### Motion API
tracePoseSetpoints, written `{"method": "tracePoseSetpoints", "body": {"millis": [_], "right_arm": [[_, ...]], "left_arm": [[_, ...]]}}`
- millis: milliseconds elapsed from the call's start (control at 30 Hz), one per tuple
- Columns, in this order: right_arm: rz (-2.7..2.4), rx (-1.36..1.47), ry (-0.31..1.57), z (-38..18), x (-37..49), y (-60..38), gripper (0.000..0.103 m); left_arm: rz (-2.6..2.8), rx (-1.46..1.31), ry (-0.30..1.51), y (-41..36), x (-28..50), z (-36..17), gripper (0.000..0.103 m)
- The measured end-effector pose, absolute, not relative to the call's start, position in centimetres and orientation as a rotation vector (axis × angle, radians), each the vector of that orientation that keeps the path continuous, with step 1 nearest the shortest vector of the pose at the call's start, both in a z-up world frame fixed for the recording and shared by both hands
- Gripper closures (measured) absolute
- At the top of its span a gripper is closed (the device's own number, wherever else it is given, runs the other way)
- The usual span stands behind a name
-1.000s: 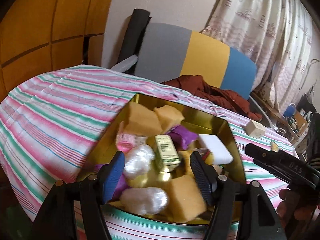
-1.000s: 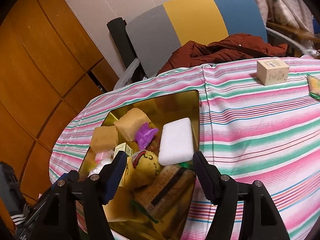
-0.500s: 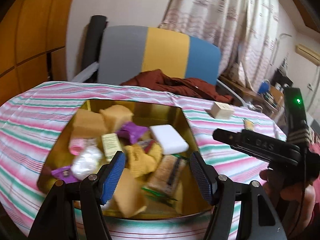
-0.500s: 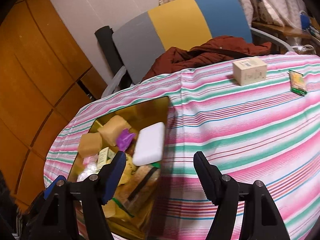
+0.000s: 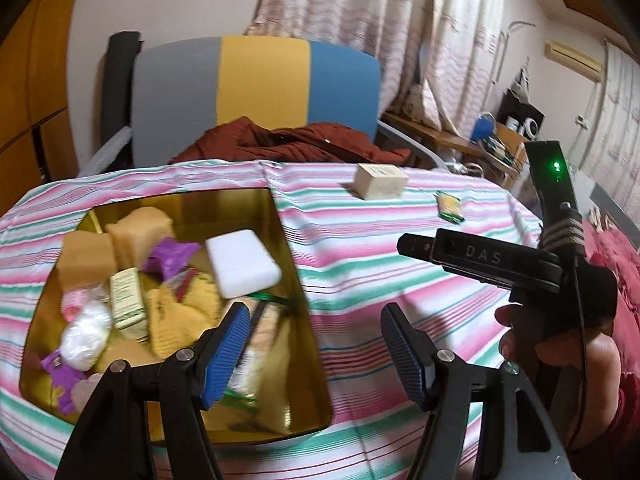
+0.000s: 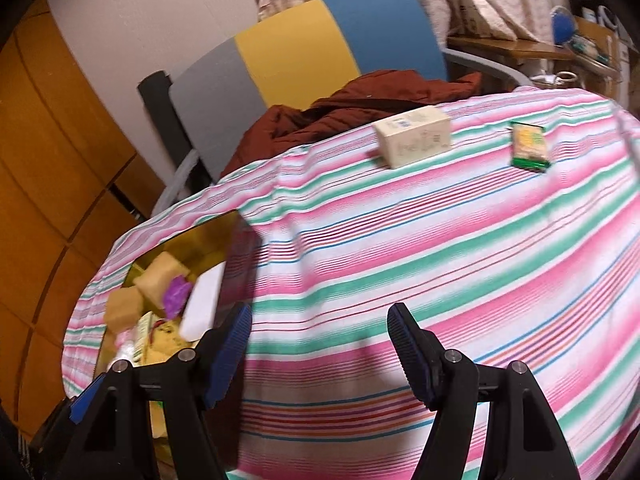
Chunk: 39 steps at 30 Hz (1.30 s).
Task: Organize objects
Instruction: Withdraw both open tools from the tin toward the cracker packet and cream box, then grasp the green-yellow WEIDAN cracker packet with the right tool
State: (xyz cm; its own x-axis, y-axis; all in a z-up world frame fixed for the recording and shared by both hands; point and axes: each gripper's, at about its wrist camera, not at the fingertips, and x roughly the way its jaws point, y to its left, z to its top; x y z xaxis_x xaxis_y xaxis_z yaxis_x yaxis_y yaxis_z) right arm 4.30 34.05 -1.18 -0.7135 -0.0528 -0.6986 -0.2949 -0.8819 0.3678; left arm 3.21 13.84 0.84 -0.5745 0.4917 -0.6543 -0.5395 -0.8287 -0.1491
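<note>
Right wrist view looks over a counter draped in pink, green and white striped cloth [image 6: 400,264], where a small cream cardboard box [image 6: 414,136] and a flat green-and-yellow foil packet [image 6: 529,147] lie near each other at the far side, outside the gold metal tin [image 5: 296,280] of sponges and sachets. The right gripper [image 6: 319,350] is empty, its fingers opening. The left gripper [image 5: 315,350] is wide open, empty too. The box looks light and stiff; gripping across its long sides should suit.
</note>
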Motion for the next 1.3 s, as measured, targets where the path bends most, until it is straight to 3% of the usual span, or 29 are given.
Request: {"method": "tracePoseSetpoints", "body": {"millis": [800,1300], "right_arm": [[2.426,-1.099,0.666,-5.2,4.9,46.2,0.027],[2.270,-1.002,0.543,-4.6,-5.8,57.4,0.025]], "left_arm": [[2.102,-1.064,0.283,25.8,2.9,-2.4,0.034],[2.085,-1.092,0.337,27.1,1.2,-3.1,0.034]]}}
